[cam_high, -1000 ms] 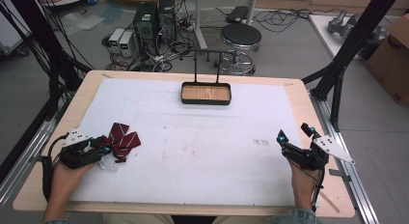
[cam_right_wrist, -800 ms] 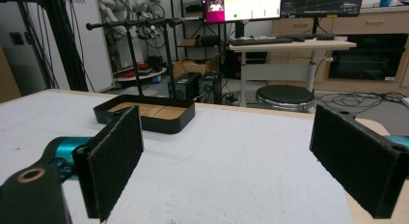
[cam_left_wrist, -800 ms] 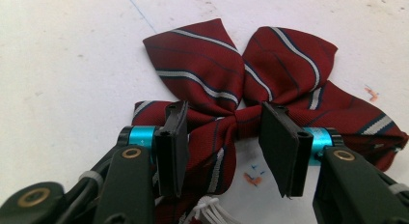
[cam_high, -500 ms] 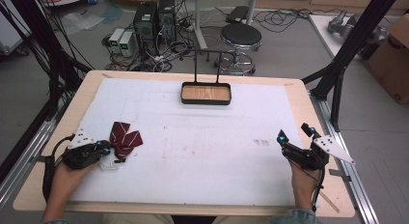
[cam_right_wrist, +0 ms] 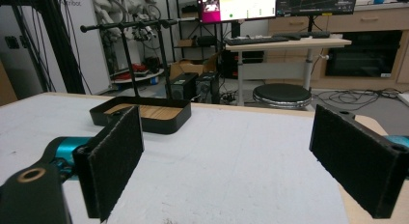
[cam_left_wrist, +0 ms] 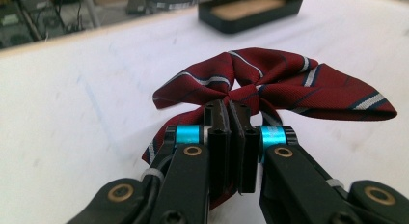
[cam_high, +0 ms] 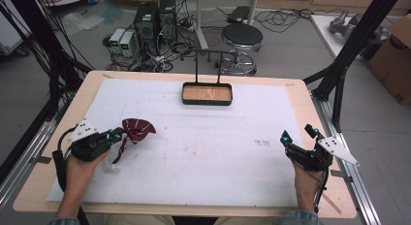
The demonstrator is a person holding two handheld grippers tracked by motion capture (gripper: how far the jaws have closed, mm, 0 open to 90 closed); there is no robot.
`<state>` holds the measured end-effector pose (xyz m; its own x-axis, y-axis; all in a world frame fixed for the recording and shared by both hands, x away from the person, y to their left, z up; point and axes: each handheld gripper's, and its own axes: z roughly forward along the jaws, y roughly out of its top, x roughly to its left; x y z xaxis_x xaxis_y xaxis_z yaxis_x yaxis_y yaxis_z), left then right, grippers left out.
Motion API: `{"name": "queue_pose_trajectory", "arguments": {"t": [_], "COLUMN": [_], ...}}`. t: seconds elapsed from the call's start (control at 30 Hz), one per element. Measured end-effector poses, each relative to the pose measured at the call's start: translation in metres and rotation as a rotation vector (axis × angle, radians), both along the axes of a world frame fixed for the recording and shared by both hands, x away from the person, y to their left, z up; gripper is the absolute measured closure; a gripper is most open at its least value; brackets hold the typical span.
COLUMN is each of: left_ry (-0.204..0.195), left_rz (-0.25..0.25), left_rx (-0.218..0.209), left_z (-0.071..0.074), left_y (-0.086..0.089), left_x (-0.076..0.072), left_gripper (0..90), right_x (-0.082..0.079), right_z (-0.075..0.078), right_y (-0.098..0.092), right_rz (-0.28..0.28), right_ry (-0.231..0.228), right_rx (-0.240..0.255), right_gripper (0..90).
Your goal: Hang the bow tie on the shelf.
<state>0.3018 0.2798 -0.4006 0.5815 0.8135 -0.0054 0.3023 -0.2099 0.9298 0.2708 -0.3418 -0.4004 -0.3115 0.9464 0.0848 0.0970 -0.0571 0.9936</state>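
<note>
Clearly the left tool (cam_high: 115,136) has the work in hand: its two black jaws are pressed together on the knot of a dark red striped bow tie (cam_high: 137,128), which sits at the left side of the desk (cam_high: 203,152), close to the near edge. From the left gripper view the bow tie (cam_left_wrist: 270,84) spreads its wings to either side of the pinched centre, so its long axis runs across the line of the jaws, with the tails trailing back underneath the tool. A scrap of white lies on the desk just by that hand, too small to make out. The black tray (cam_high: 207,94) with the wooden floor and tall handle stands at the far middle of the desk, forward and to the right of the tie, well apart from it. If the tie is bound for that tray, the carry would run away from the person and inward, and the left hand is plainly the nearer one. The right tool (cam_high: 299,136) waits at the right side of the desk with its jaws spread wide and nothing between them, well apart from the tie.
</note>
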Motion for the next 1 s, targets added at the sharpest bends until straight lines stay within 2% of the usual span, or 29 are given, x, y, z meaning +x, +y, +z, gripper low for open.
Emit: {"name": "queue_pose_trajectory", "arguments": {"t": [0.1, 0.3, 0.37, 0.6, 0.63, 1.0], "left_ry": [-0.052, -0.080, -0.108, -0.147, -0.162, -0.187], "left_rz": [0.019, 0.025, 0.032, 0.038, 0.039, 0.063], "left_rx": [-0.023, -0.037, -0.040, -0.041, -0.046, -0.058], "left_z": [0.012, 0.019, 0.025, 0.038, 0.041, 0.058], "left_y": [-0.013, -0.027, -0.035, -0.052, -0.057, -0.085], "left_x": [0.007, 0.020, 0.027, 0.041, 0.045, 0.068], "left_gripper": [86.5, 86.5, 86.5, 86.5, 86.4, 86.4], "right_x": [0.000, 0.001, 0.001, 0.000, 0.001, 0.001], "right_z": [-0.001, -0.001, -0.001, -0.001, -0.001, -0.003], "right_y": [-0.002, -0.001, -0.001, -0.004, -0.004, -0.003], "right_rz": [-0.003, -0.001, -0.002, -0.008, -0.007, -0.001], "right_ry": [0.001, 0.008, 0.008, 0.004, 0.004, 0.017], "right_rx": [0.004, 0.010, 0.010, 0.013, 0.016, 0.014], "right_gripper": [10.8, 10.8, 10.8, 10.8, 10.8, 10.8]}}
